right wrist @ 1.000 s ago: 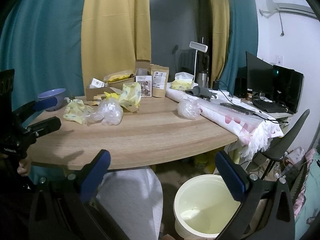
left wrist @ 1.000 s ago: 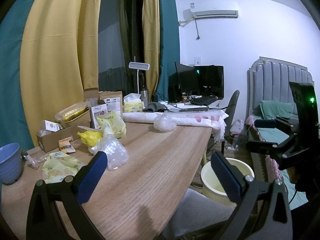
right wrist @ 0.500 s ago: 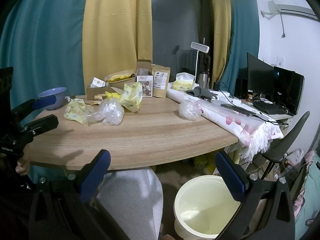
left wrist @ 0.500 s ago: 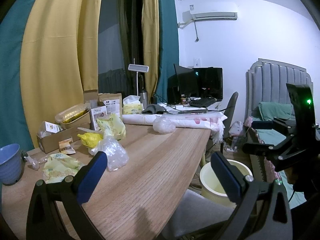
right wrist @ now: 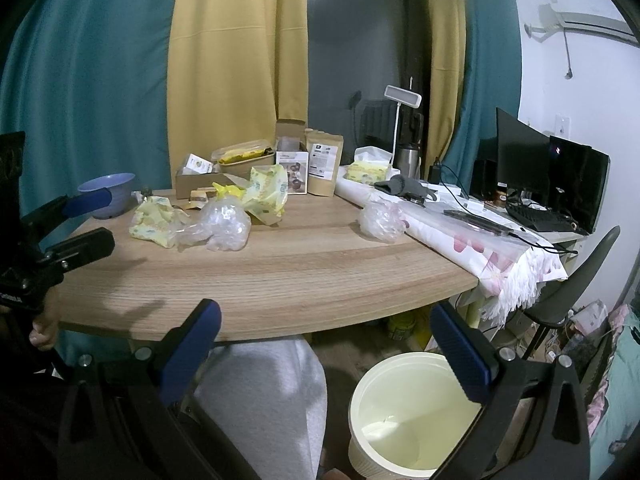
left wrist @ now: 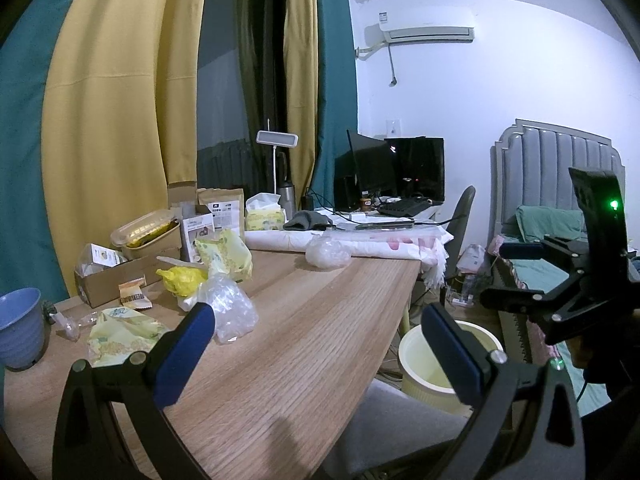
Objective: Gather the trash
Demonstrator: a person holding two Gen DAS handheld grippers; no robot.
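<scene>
Trash lies on the wooden table [right wrist: 304, 276]: a clear crumpled bag [right wrist: 226, 224] [left wrist: 230, 308], a second clear bag [right wrist: 380, 220] [left wrist: 326, 254] near the tablecloth, yellow-green wrappers [right wrist: 154, 226] [right wrist: 268, 192] [left wrist: 120, 334] and a yellow wad [left wrist: 182, 280]. A pale yellow bin [right wrist: 404, 416] [left wrist: 436, 364] stands on the floor off the table's right end. My left gripper [left wrist: 320, 344] is open above the near table edge, holding nothing. Over the bin and a grey-trousered knee, my right gripper [right wrist: 324, 348] is open and holds nothing.
A cardboard box [right wrist: 200, 180], a food tub [right wrist: 244, 158], brown pouches [right wrist: 322, 168], a tissue pack [right wrist: 368, 170] and a blue bowl [right wrist: 108, 194] crowd the table's back. A cloth-covered desk with monitors [right wrist: 560, 184], a chair [right wrist: 568, 292] and a bed [left wrist: 552, 216] lie to the right.
Both views have shifted only slightly. The trash on the table has not moved and both grippers have stayed open.
</scene>
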